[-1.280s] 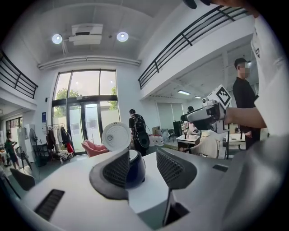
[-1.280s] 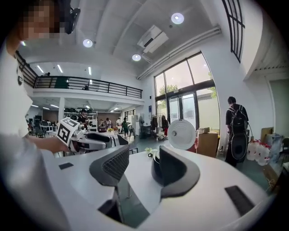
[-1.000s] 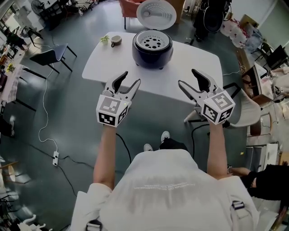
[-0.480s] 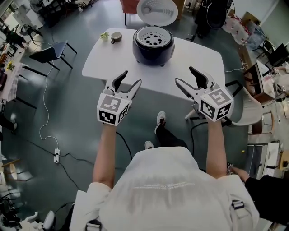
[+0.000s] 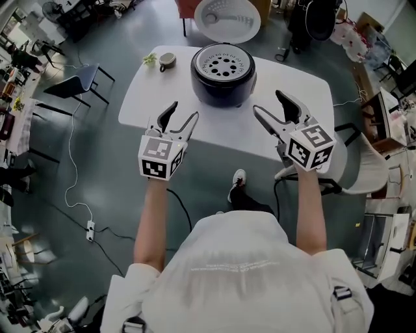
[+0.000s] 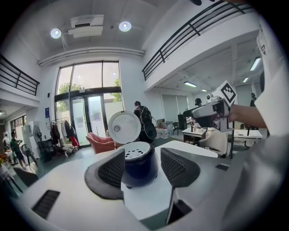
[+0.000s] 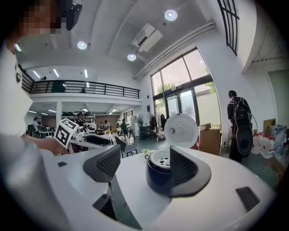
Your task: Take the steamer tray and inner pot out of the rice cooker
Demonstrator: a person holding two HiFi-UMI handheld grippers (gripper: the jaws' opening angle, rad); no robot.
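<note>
A dark blue rice cooker (image 5: 223, 81) stands on the white table (image 5: 286, 91) with its white lid (image 5: 227, 19) swung up. The perforated steamer tray (image 5: 223, 65) sits in its mouth; the inner pot is hidden beneath it. My left gripper (image 5: 183, 112) hovers over the table's near edge, left of the cooker, apart from it. My right gripper (image 5: 268, 103) hovers to the cooker's right, also apart. Both are open, their jaws have just been opening, and nothing is between them. The left gripper view frames the cooker (image 6: 140, 167) between the pads (image 6: 113, 169); the right gripper view shows the cooker (image 7: 158, 176) partly behind one pad (image 7: 183, 169).
A cup (image 5: 168, 60) and a small plant (image 5: 151, 58) stand at the table's far left corner. A dark chair (image 5: 75, 81) is left of the table, a pale chair (image 5: 364, 162) at its right. Cables trail over the floor (image 5: 78, 195).
Both grippers have moved forward toward the table and cooker, now reaching over the near edge. The person has stepped closer, so the cooker looks larger.
</note>
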